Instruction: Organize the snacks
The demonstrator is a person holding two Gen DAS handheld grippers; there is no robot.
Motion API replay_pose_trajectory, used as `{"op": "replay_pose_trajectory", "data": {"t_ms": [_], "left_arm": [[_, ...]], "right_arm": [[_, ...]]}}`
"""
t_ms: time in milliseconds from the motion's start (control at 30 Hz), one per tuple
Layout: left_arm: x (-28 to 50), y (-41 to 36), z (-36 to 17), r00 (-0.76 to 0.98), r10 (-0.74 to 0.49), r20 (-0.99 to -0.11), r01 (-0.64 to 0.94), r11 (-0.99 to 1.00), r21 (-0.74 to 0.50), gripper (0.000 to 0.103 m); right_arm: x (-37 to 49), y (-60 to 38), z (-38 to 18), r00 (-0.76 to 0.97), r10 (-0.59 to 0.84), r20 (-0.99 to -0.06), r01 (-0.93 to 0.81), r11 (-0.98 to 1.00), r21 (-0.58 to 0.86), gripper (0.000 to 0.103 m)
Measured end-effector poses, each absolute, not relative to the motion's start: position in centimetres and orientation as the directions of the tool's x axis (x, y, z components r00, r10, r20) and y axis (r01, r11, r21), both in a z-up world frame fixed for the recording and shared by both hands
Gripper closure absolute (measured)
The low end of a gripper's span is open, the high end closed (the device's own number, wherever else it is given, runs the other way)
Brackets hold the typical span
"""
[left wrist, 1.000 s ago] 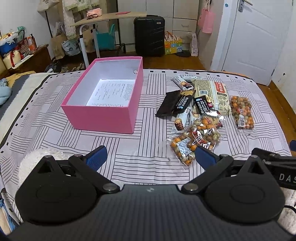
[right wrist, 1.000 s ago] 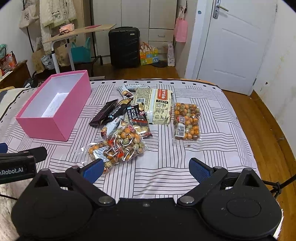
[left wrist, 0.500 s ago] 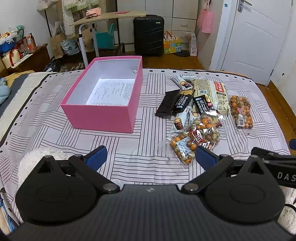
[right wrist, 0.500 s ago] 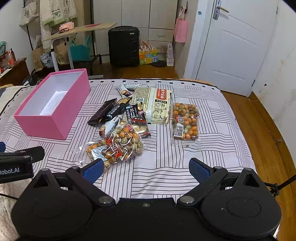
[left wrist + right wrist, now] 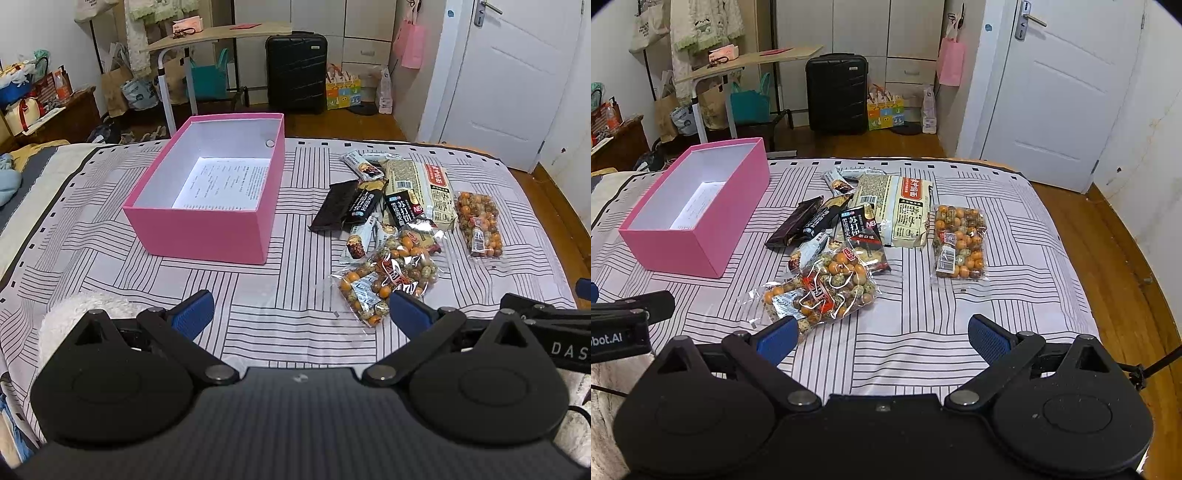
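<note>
Both tongs hung above the near part of the bed, gaping wide with nothing between their blue pads. The left tongs sat over bare striped bedspread, with the right-hand pad at the corner of the nearest bag of mixed coated nuts. The right tongs hovered just short of that same bag, whose near corner lay right beside the left-hand pad.

The pink box stood open on the left side of the bed, with a printed sheet of paper lying flat on its white floor. The snacks lay in a loose heap to the right of it, apart from the box. A dark wrapped bar and a black soda-cracker packet overlapped near the middle, a large pale noodle pack lay behind them, and two small wrapped cakes sat at the far edge. A second bag of coated nuts lay alone on the right, clear of the pile.

A black suitcase stood on the floor beyond the bed, near a white door
</note>
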State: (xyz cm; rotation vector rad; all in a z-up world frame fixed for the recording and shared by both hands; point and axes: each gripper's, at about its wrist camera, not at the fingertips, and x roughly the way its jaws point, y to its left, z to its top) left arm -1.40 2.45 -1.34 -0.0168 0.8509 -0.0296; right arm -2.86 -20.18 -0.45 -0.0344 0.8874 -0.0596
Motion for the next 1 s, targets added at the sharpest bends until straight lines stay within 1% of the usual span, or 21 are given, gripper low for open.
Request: {"op": "replay_pose_trajectory", "data": {"t_ms": [167,233,333,400,433,533,600,633,700,733,800,833,867,933,1000], "left_arm": [[-1.4,2.4,-1.2,0.657,-0.032,-0.753,0.023,0.999,-0.022,0.000],[-1.3,2.4,-1.2,0.661,-0.046,-0.749,0.031,0.999,-0.033,0.000],[-0.9,2.4,-1.1,0.677,-0.048,-0.734,0.051,0.999,-0.018,0.000],[-0.2,2.1,-1.2,0.694,-0.029,-0.720,0.068,0.997,0.025,0.000],[0.3,2.1,-1.3,0.695,-0.027,-0.719,0.080,0.996,0.039,0.000],[2.5,2.1,-1.8,0.680,-0.057,-0.731,0.134,0.990,0.047,0.000],[4.3,1.8,-2.1,0.668,-0.098,-0.738,0.184,0.982,0.036,0.000],[5.3,1.6,-2.3,0.657,-0.123,-0.743,0.213,0.977,0.027,0.000],[7.4,0.8,-3.0,0.644,-0.154,-0.749,0.258,0.966,0.023,0.001],[8.4,0.3,-3.5,0.645,-0.157,-0.748,0.268,0.963,0.028,0.003],[10.6,-1.2,-4.7,0.648,-0.159,-0.745,0.300,0.952,0.058,0.003],[11.5,-1.8,-5.4,0.636,-0.172,-0.752,0.328,0.943,0.061,0.005],[12.2,-2.3,-6.1,0.622,-0.189,-0.760,0.349,0.936,0.053,0.010],[13.7,-3.0,-7.3,0.583,-0.237,-0.777,0.380,0.925,0.003,0.014],[14.8,-3.4,-8.9,0.536,-0.283,-0.795,0.402,0.914,-0.054,0.022]], "right_arm": [[-3.0,-20.1,-0.4,0.633,-0.064,-0.772,0.036,0.998,-0.053,0.003],[-3.0,-20.3,-0.4,0.656,-0.037,-0.754,0.010,0.999,-0.040,0.003],[-2.4,-20.7,-0.2,0.714,0.048,-0.698,-0.083,0.996,-0.016,0.003],[-1.5,-21.1,-0.2,0.736,0.065,-0.674,-0.111,0.993,-0.026,0.003],[-1.0,-21.4,-0.1,0.759,0.078,-0.646,-0.130,0.991,-0.032,0.003],[0.6,-22.4,-0.3,0.817,0.122,-0.564,-0.165,0.986,-0.025,0.003],[1.7,-23.3,-0.9,0.831,0.183,-0.525,-0.196,0.980,0.032,0.003],[2.3,-23.7,-1.5,0.823,0.208,-0.528,-0.198,0.977,0.075,0.003],[3.7,-24.1,-2.8,0.784,0.229,-0.577,-0.184,0.973,0.138,0.003],[4.3,-24.2,-3.7,0.761,0.236,-0.604,-0.179,0.972,0.154,0.003],[5.0,-23.9,-5.6,0.715,0.224,-0.663,-0.163,0.975,0.153,0.003],[5.1,-23.6,-6.6,0.693,0.222,-0.686,-0.164,0.975,0.151,0.003],[5.2,-23.2,-7.6,0.665,0.228,-0.711,-0.172,0.973,0.151,0.003],[5.4,-22.7,-9.2,0.607,0.253,-0.753,-0.199,0.966,0.164,0.003],[5.9,-22.1,-10.8,0.554,0.272,-0.786,-0.213,0.960,0.182,0.003]]}}
